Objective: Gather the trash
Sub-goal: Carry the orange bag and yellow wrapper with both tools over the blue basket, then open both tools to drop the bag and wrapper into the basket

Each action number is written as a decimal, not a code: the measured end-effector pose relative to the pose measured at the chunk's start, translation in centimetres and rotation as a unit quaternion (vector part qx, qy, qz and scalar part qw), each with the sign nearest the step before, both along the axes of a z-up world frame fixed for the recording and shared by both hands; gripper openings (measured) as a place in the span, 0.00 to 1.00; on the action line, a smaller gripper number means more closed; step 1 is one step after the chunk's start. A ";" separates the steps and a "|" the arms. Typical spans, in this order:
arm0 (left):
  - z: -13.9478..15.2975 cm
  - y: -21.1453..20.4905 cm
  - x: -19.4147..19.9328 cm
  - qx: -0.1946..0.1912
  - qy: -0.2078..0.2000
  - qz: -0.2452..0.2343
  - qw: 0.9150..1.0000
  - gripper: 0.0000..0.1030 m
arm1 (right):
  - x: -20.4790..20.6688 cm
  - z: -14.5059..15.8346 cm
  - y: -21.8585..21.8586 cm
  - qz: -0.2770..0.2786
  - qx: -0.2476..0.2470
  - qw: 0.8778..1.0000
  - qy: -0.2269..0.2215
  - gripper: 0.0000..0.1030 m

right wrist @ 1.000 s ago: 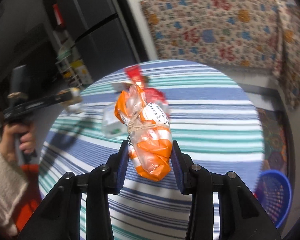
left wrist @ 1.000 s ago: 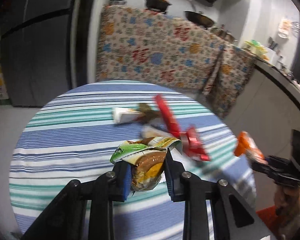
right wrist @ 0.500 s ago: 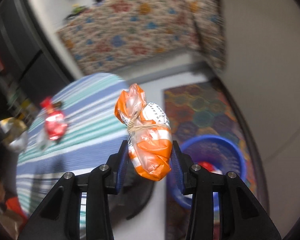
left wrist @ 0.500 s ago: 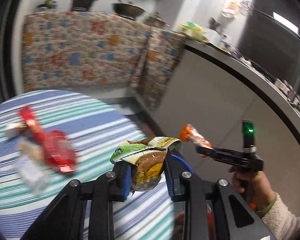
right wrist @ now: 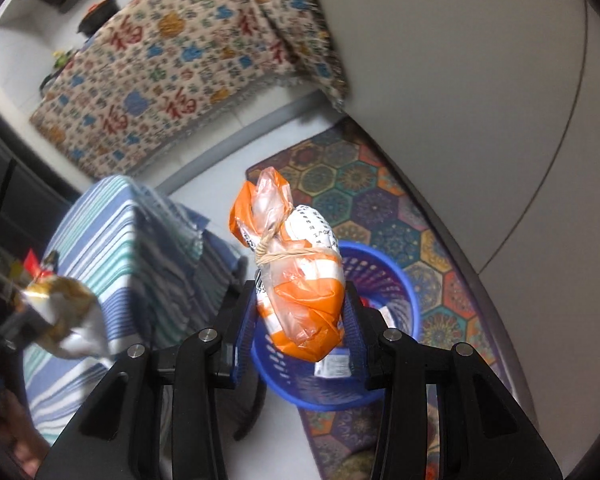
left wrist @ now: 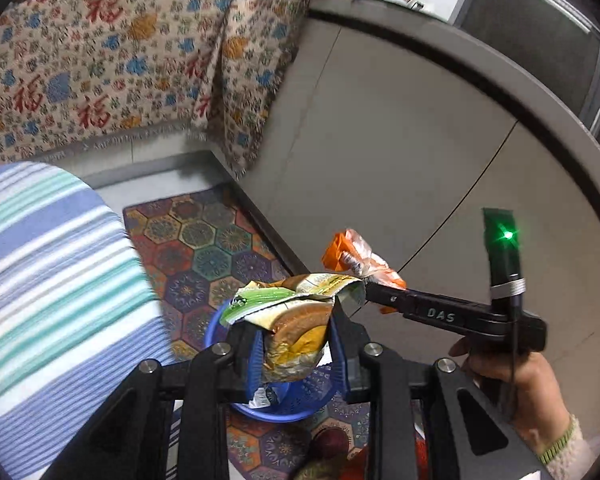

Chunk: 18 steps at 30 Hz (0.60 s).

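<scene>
My left gripper [left wrist: 294, 344] is shut on a crumpled green and yellow snack wrapper [left wrist: 296, 328] and holds it over the blue trash basket [left wrist: 284, 404] on the floor. My right gripper [right wrist: 300, 328] is shut on an orange and clear tied plastic bag [right wrist: 296, 276], also above the blue basket [right wrist: 396, 300], which has some trash inside. The right gripper with its orange bag [left wrist: 356, 258] shows in the left wrist view, just beyond my wrapper. The left gripper's wrapper [right wrist: 60, 320] shows blurred at the left of the right wrist view.
The striped round table [left wrist: 48, 280] is at the left, with red wrappers [right wrist: 36, 266] still on it. A patterned mat [left wrist: 204, 240] lies under the basket. A grey counter wall [left wrist: 420, 160] curves along the right. A floral cloth [left wrist: 100, 60] hangs at the back.
Both grippers have swung right, away from the table, and now hold their trash over the blue basket. Both stay shut on their items.
</scene>
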<state>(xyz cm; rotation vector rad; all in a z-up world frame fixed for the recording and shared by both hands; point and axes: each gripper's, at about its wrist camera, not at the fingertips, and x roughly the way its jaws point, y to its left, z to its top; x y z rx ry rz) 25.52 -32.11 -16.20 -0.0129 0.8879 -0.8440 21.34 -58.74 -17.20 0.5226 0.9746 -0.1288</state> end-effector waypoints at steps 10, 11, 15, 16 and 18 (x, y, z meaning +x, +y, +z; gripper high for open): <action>-4.6 -4.3 2.7 0.010 0.035 0.011 0.999 0.28 | 0.3 -1.3 -1.6 -0.010 0.000 1.000 0.021 0.41; -5.1 -4.7 2.9 0.012 0.037 0.010 0.999 0.28 | 0.3 -1.4 -1.7 -0.011 0.001 1.000 0.021 0.41; -6.9 -5.9 3.9 0.018 0.056 0.013 0.998 0.31 | 0.4 -1.9 -2.4 -0.020 0.011 1.000 0.020 0.44; -7.5 -6.2 4.3 0.015 0.069 0.011 0.997 0.34 | 0.4 -2.0 -2.6 -0.022 0.016 1.000 0.016 0.47; -8.2 -6.4 4.7 0.002 0.087 0.012 0.996 0.42 | 0.5 -2.0 -2.7 -0.019 0.020 1.000 0.008 0.50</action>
